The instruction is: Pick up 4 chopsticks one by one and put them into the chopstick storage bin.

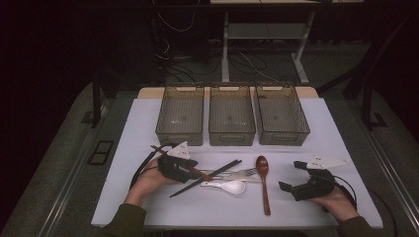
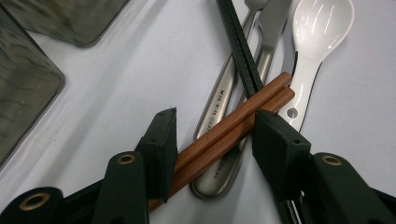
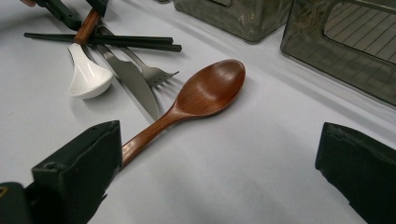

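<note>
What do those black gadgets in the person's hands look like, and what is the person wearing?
Each is a black hand-held tool with two flat, blocky jaws. The left gripper and the right gripper each carry a pale three-cornered plate on top and trail a black cable. Brass-coloured rivets dot the jaws. The sleeves are dark olive.

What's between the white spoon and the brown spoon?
In the right gripper view, a knife and a fork lie between the white spoon and the brown spoon.
</note>
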Demonstrator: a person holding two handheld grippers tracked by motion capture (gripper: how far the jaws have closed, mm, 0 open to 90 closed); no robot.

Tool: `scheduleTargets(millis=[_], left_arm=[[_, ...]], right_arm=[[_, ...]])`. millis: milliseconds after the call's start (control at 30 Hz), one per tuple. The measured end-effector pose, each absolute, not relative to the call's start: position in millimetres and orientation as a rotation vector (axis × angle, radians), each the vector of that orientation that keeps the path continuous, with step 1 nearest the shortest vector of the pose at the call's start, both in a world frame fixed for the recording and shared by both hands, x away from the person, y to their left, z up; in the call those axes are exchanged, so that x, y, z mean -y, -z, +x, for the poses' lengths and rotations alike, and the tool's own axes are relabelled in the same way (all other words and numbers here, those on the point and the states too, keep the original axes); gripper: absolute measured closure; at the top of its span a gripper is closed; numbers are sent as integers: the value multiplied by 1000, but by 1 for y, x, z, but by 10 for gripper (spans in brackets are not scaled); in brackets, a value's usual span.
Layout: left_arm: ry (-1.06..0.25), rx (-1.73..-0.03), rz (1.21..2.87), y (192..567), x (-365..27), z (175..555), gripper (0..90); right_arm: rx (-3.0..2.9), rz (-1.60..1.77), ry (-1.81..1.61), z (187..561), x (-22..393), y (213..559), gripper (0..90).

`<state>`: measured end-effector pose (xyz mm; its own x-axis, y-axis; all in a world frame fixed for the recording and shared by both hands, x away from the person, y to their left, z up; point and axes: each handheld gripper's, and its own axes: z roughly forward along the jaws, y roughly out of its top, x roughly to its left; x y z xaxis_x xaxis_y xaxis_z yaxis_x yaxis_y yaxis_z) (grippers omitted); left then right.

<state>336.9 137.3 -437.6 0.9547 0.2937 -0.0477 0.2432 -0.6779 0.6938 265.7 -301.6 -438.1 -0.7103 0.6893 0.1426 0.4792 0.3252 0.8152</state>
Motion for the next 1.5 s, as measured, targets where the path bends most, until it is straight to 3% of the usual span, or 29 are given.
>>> scheduleTargets(millis=[700, 1500], left_arm=[[-108, -343, 2361, 438, -138, 335, 484], [-113, -344, 2364, 437, -141, 335, 545]], right_arm=[[-2363, 1062, -1331, 266, 302, 438, 7], [-2367, 1064, -1333, 266, 301, 438, 7]])
